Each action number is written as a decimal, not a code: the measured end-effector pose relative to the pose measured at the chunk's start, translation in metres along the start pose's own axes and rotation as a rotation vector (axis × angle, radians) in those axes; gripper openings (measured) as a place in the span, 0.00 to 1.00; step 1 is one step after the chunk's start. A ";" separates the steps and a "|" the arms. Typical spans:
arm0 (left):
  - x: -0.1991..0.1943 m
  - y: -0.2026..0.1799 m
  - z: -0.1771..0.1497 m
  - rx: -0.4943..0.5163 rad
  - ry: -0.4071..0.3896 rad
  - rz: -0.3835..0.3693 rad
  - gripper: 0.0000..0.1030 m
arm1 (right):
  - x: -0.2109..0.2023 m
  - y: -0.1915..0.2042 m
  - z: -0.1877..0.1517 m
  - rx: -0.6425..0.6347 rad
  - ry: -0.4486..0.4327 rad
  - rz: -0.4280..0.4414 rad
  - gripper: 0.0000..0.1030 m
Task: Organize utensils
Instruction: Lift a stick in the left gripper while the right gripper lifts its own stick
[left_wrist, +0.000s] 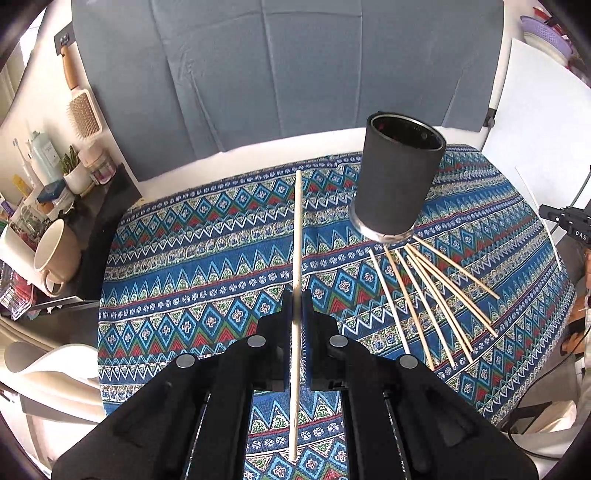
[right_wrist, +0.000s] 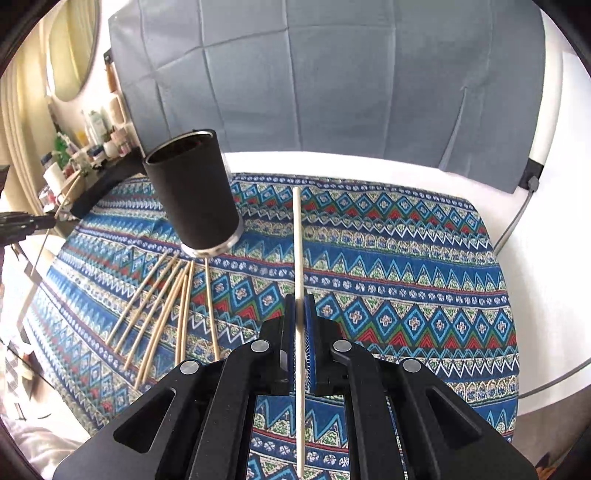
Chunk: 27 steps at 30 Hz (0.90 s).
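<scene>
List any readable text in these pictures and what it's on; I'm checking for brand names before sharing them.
"DAS": white letters on the black device at the right edge of the left wrist view; it may be cut off.
Labels on the shelf bottles: too small and blurred to read.
Nothing else bears text.

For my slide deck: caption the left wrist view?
Left tongs clamp one chopstick; black holder and loose chopsticks lie right.

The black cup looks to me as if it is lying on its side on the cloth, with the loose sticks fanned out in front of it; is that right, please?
Not quite: the cup stands upright on the cloth, open end up, as the left wrist view shows. The sticks do fan out in front of it.
</scene>
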<state>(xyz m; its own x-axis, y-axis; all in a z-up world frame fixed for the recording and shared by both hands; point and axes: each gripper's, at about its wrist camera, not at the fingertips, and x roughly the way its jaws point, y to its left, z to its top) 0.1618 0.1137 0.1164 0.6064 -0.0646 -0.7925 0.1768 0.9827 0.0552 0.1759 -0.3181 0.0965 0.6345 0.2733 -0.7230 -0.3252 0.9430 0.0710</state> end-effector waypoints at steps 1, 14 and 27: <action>-0.005 -0.001 0.003 -0.004 -0.019 -0.002 0.05 | -0.004 0.003 0.004 -0.003 -0.018 0.007 0.04; -0.065 -0.031 0.048 -0.020 -0.278 -0.153 0.05 | -0.058 0.047 0.061 -0.048 -0.323 0.182 0.04; -0.068 -0.074 0.077 0.018 -0.509 -0.364 0.05 | -0.038 0.059 0.096 0.054 -0.581 0.420 0.04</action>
<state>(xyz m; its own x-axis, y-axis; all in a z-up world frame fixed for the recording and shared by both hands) 0.1673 0.0318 0.2134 0.7975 -0.4735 -0.3740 0.4517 0.8794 -0.1502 0.2003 -0.2547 0.1944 0.7386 0.6582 -0.1457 -0.5985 0.7397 0.3075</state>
